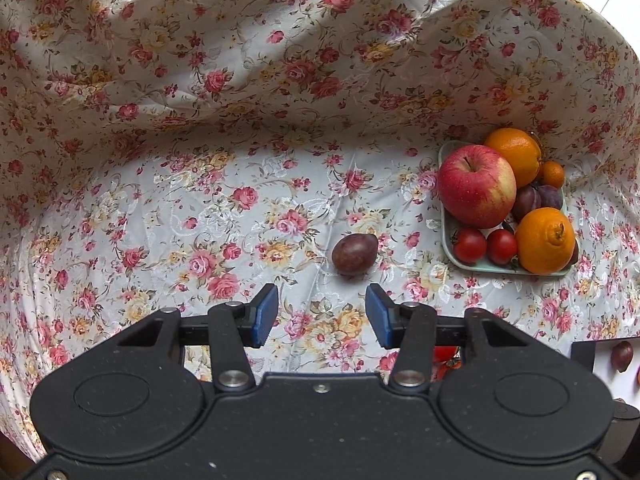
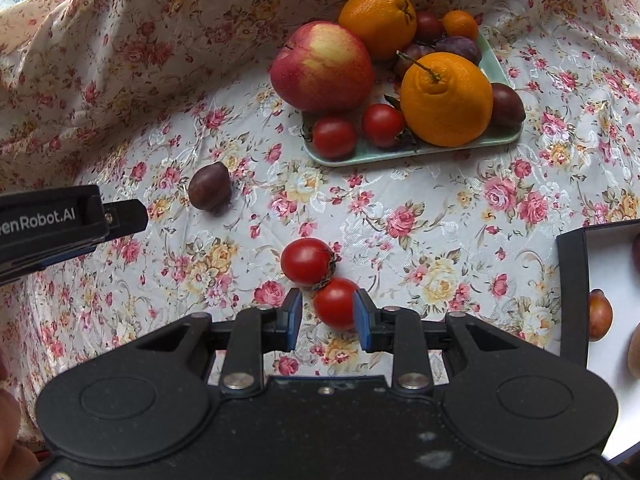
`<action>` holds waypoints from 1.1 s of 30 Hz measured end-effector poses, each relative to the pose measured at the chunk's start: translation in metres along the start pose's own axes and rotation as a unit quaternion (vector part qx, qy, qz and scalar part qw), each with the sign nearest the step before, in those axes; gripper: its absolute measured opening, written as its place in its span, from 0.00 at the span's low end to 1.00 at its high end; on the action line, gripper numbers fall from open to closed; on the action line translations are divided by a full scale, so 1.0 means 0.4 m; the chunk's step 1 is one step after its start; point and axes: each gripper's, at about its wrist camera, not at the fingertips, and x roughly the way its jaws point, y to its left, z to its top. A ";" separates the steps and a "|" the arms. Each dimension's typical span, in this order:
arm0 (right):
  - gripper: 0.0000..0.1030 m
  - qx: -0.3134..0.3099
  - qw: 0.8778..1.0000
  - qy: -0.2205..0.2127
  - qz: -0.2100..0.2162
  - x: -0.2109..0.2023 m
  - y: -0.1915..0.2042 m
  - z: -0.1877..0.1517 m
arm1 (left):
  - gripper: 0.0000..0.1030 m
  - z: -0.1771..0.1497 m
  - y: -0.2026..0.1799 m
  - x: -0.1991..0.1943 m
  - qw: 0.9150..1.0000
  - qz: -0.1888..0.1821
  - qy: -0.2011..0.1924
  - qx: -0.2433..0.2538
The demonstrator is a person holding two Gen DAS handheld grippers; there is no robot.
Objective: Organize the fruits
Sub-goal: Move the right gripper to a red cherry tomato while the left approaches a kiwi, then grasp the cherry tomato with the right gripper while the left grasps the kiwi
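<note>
**Two claws above scattered fruit on a floral cloth**

The left claw point(image 1: 322, 316) points steeply down from the bottom of its view, blue pads spread apart with nothing between them. A dark plum point(image 1: 355, 254) lies on the cloth just above the gap, at centre frame.

The right claw point(image 2: 328, 316) also points steeply down. A cherry tomato point(image 2: 336, 303) sits between its pads; the right pad meets the tomato's side, while a sliver of cloth shows at the left pad, so the claw is not clamped on it. A second tomato point(image 2: 307, 261) touches the first from above. The left claw's black body enters at the left edge of this view.

The tabletop point(image 2: 420, 208) is draped in white cloth printed with red and yellow roses; the cloth rises in folds behind. A pale green tray point(image 2: 400, 152) in the upper middle holds an apple point(image 2: 322, 68), two oranges, a small mandarin, plums and two tomatoes.

At the right edge a black-rimmed white box point(image 2: 572, 300) is cut off; a reddish fruit inside is only partly visible.
</note>
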 end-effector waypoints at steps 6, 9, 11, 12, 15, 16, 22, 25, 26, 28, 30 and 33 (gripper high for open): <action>0.30 -0.017 0.999 0.003 -0.042 0.041 0.032 0.000 | 0.54 -0.016 0.014 0.013 1.000 0.006 0.011 0.013; 0.30 -0.029 0.998 -0.001 -0.064 0.054 0.042 0.007 | 0.54 -0.027 0.014 0.019 0.999 0.001 0.020 0.027; 0.31 -0.031 0.997 0.000 -0.077 0.064 0.044 0.010 | 0.54 -0.039 0.014 0.022 0.999 -0.003 0.024 0.039; 0.32 -0.033 0.996 0.001 -0.080 0.068 0.045 0.011 | 0.54 -0.045 0.014 0.023 0.999 -0.003 0.026 0.045; 0.32 -0.036 0.996 0.005 -0.086 0.074 0.048 0.012 | 0.54 -0.068 0.016 0.024 0.997 0.002 0.029 0.072; 0.33 -0.036 0.996 0.007 -0.087 0.075 0.048 0.012 | 0.54 -0.079 0.018 0.023 0.996 0.004 0.029 0.081; 0.34 -0.037 0.995 0.033 -0.088 0.104 0.048 0.005 | 0.55 -0.136 0.032 0.006 0.992 -0.013 0.036 0.121; 0.33 -0.056 0.993 0.031 -0.101 0.107 0.058 -0.003 | 0.55 -0.163 0.036 -0.005 0.988 -0.021 0.034 0.146; 0.33 -0.057 0.992 0.029 -0.106 0.105 0.060 -0.005 | 0.55 -0.173 0.038 -0.007 0.988 -0.022 0.033 0.151; 0.33 -0.053 0.992 0.027 -0.109 0.099 0.057 -0.007 | 0.55 -0.193 0.046 -0.011 0.987 -0.026 0.034 0.155; 0.33 -0.040 0.993 0.028 -0.103 0.091 0.045 -0.004 | 0.55 -0.211 0.055 -0.017 0.986 -0.039 0.037 0.156; 0.33 -0.019 0.996 0.031 -0.082 0.075 0.026 0.005 | 0.55 -0.238 0.069 -0.031 0.985 -0.058 0.033 0.156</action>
